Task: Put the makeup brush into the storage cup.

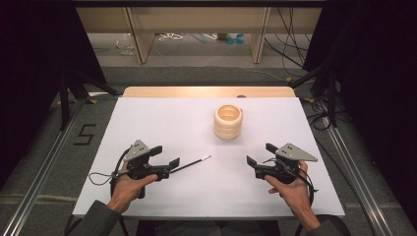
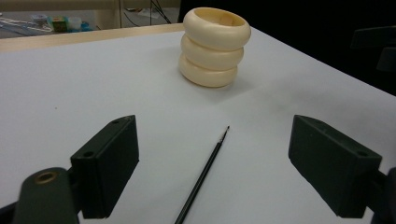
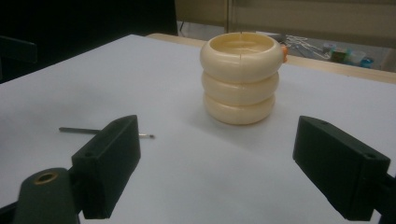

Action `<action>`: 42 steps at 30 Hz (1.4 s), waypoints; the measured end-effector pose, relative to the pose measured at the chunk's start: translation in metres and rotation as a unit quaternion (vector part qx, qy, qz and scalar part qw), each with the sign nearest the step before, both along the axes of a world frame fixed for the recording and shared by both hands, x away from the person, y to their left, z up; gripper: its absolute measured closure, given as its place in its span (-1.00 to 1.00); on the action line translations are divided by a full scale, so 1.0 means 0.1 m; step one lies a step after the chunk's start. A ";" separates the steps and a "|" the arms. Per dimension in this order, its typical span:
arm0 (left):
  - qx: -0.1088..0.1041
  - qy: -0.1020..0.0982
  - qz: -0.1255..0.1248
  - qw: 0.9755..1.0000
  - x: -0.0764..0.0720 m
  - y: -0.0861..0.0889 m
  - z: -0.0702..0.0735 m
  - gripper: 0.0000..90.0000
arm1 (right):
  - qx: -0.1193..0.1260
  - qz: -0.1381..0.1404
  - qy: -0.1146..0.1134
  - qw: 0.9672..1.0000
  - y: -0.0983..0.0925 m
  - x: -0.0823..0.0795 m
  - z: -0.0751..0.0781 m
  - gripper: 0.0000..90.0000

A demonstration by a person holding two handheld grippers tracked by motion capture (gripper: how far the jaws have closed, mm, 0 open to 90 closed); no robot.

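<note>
While both grippers sit low over the near half of the table, the thin black stick (image 1: 192, 164) lies flat on the white table top (image 1: 162, 123), pointing from the left gripper (image 1: 164, 157) up toward the middle of the table. Its near end runs in between the left gripper's jaws; in the left gripper view the stick (image 2: 201, 178) rises from the bottom edge between the two black pads, touching neither, its fine tip aimed toward the cream holder (image 2: 214, 45).

Holder: three stacked cream rings, upright, open at the top, standing on the far middle part of the table (image 1: 228, 121), well apart from the stick's tip. In the right gripper view the holder (image 3: 240, 77) shows a small orange spot on its upper right rim.

Left gripper: jaws spread wide, nothing pinched, stick lying on the table between them. Held in the person's left hand (image 1: 127, 186).

Right gripper (image 1: 258, 155): jaws spread wide, holding nothing, pointed toward the holder; the stick (image 3: 80, 130) is seen off to its left, partly behind the left pad. Held in the person's right hand (image 1: 291, 189).

Beyond the far table edge: floor, pale wooden furniture legs, loose cables.
</note>
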State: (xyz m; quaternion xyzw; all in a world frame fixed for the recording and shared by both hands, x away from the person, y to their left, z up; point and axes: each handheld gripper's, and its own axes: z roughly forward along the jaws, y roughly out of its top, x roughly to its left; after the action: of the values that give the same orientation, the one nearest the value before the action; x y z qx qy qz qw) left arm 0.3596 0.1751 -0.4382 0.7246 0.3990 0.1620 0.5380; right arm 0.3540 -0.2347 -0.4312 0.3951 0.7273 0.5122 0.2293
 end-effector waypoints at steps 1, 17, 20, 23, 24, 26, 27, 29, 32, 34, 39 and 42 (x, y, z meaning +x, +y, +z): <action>0.000 0.000 0.000 1.000 0.00 0.00 0.00 -0.65 | 0.001 0.000 0.000 1.000 0.00 0.00 0.00 -0.65; 0.014 0.005 0.004 1.000 0.03 -0.01 0.02 -0.64 | 0.001 0.000 0.002 1.000 0.00 0.01 0.00 -0.64; 0.030 0.009 -0.015 0.999 0.05 -0.05 0.00 -0.64 | 0.002 0.005 0.003 1.000 0.00 0.01 0.00 -0.64; 0.038 0.015 -0.022 0.999 0.06 -0.08 0.00 -0.64 | 0.001 0.007 0.004 1.000 0.00 0.01 0.00 -0.63; 0.051 0.015 -0.029 0.998 0.07 -0.10 0.01 -0.64 | 0.003 0.008 0.004 1.000 0.00 0.02 0.00 -0.63; 0.074 0.023 -0.036 0.996 0.10 -0.14 0.03 -0.64 | 0.007 0.009 0.006 1.000 0.00 0.02 0.00 -0.63; 0.080 0.026 -0.040 0.996 0.11 -0.15 0.03 -0.64 | 0.006 0.010 0.006 1.000 0.00 0.02 0.00 -0.63; 0.083 0.031 -0.043 0.995 0.12 -0.16 0.03 -0.64 | 0.006 0.010 0.007 1.000 0.00 0.02 0.00 -0.63; 0.121 0.041 -0.061 0.990 0.18 -0.20 0.04 -0.60 | -0.005 0.013 -0.009 1.000 -0.01 0.04 -0.01 -0.62; 0.128 0.044 -0.063 0.989 0.20 -0.22 0.05 -0.60 | -0.007 0.013 -0.008 1.000 -0.01 0.04 -0.01 -0.62; 0.150 0.061 -0.075 0.984 0.28 -0.27 0.07 -0.60 | -0.007 0.020 -0.009 1.000 -0.01 0.04 -0.01 -0.60; 0.188 0.067 -0.082 0.976 0.33 -0.31 0.07 -0.60 | -0.007 0.022 -0.008 1.000 0.00 0.04 -0.01 -0.60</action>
State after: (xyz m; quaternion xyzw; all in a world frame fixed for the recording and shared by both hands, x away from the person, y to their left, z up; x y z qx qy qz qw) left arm 0.3929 0.1436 -0.4315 0.8522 0.3360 0.1401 0.3759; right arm 0.3582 -0.2348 -0.4324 0.3729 0.7378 0.5150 0.2266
